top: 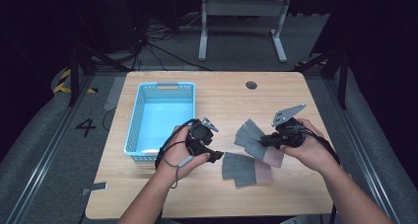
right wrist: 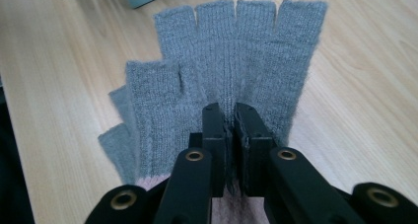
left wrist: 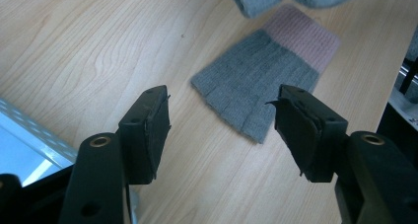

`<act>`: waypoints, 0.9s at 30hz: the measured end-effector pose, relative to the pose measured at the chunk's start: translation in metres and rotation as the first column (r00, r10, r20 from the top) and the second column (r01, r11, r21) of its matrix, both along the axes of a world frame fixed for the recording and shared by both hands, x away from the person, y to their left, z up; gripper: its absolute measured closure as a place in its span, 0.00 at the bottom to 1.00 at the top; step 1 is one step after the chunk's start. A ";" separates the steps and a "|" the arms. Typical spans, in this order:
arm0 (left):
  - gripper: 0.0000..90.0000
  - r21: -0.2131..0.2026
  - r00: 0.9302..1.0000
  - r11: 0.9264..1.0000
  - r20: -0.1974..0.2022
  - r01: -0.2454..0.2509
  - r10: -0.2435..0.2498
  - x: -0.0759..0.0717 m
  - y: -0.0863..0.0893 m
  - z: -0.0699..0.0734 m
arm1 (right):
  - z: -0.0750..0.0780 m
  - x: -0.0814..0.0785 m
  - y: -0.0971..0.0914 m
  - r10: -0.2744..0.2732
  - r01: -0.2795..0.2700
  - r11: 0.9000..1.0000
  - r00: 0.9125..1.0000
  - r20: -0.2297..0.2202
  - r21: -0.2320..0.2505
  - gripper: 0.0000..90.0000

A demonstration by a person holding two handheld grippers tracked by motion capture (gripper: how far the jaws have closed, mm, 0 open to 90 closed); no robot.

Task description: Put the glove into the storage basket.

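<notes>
Between right gripper jaws: grey glove, clamped; left gripper jaws agape above second glove.

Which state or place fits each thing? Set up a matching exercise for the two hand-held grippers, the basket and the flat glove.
1. left hand-held gripper
2. right hand-held gripper
3. blue basket
4. flat glove

a. on the table's left part
b. shut on a grey glove
c. jaws open
d. lying on the table between the hands

Pairs: 1-c, 2-b, 3-a, 4-d
</notes>
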State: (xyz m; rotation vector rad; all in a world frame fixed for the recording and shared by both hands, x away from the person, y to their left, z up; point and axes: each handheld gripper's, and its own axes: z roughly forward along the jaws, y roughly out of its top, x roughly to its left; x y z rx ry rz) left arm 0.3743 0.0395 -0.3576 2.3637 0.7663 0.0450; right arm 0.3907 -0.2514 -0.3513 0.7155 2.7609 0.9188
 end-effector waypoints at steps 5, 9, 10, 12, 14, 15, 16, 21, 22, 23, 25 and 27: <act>0.43 0.002 1.000 1.000 -0.001 0.000 0.000 0.000 0.000 0.000 | -0.009 -0.005 0.004 0.033 -0.033 0.999 0.999 -0.017 -0.010 0.93; 0.43 0.003 1.000 1.000 -0.007 0.001 -0.001 -0.001 -0.001 -0.001 | -0.015 -0.008 0.007 0.064 -0.064 0.998 0.998 -0.027 -0.019 0.93; 0.43 0.003 1.000 1.000 -0.007 0.002 -0.002 -0.001 -0.001 -0.001 | -0.017 -0.009 0.008 0.068 -0.069 0.997 0.997 -0.030 -0.020 0.93; 0.44 0.008 1.000 1.000 -0.008 0.004 -0.004 -0.001 -0.001 -0.001 | -0.020 -0.010 0.010 0.076 -0.077 0.997 0.996 -0.043 -0.023 0.93; 0.44 0.008 1.000 1.000 -0.009 0.005 -0.005 -0.001 -0.001 -0.001 | -0.021 -0.010 0.010 0.085 -0.086 0.996 0.996 -0.042 -0.029 0.93; 0.44 0.009 1.000 1.000 -0.010 0.004 -0.004 -0.001 -0.001 -0.001 | -0.024 -0.011 0.012 0.091 -0.092 0.995 0.995 -0.052 -0.033 0.93; 0.44 0.011 1.000 1.000 -0.010 0.005 -0.005 -0.001 -0.001 -0.001 | -0.025 -0.012 0.013 0.087 -0.089 0.996 0.994 -0.063 -0.032 0.93; 0.44 0.015 1.000 1.000 -0.015 0.006 -0.006 0.000 -0.003 -0.003 | -0.032 -0.013 0.018 0.108 -0.112 0.992 0.992 -0.072 -0.050 0.93; 0.44 0.013 1.000 1.000 -0.018 0.006 -0.006 -0.001 -0.004 -0.004 | -0.034 -0.013 0.020 0.116 -0.121 0.991 0.990 -0.075 -0.062 0.93; 0.44 0.013 1.000 1.000 -0.018 0.006 -0.006 -0.001 -0.004 -0.004 | -0.034 -0.013 0.020 0.116 -0.121 0.991 0.990 -0.075 -0.062 0.93; 0.44 0.020 1.000 1.000 -0.018 0.012 -0.012 -0.001 -0.005 -0.004 | -0.037 -0.014 0.021 0.124 -0.129 0.989 0.989 -0.076 -0.071 0.93; 0.45 0.023 1.000 1.000 -0.019 0.014 -0.013 -0.001 -0.006 -0.005 | -0.039 -0.014 0.023 0.141 -0.147 0.986 0.987 -0.079 -0.076 0.93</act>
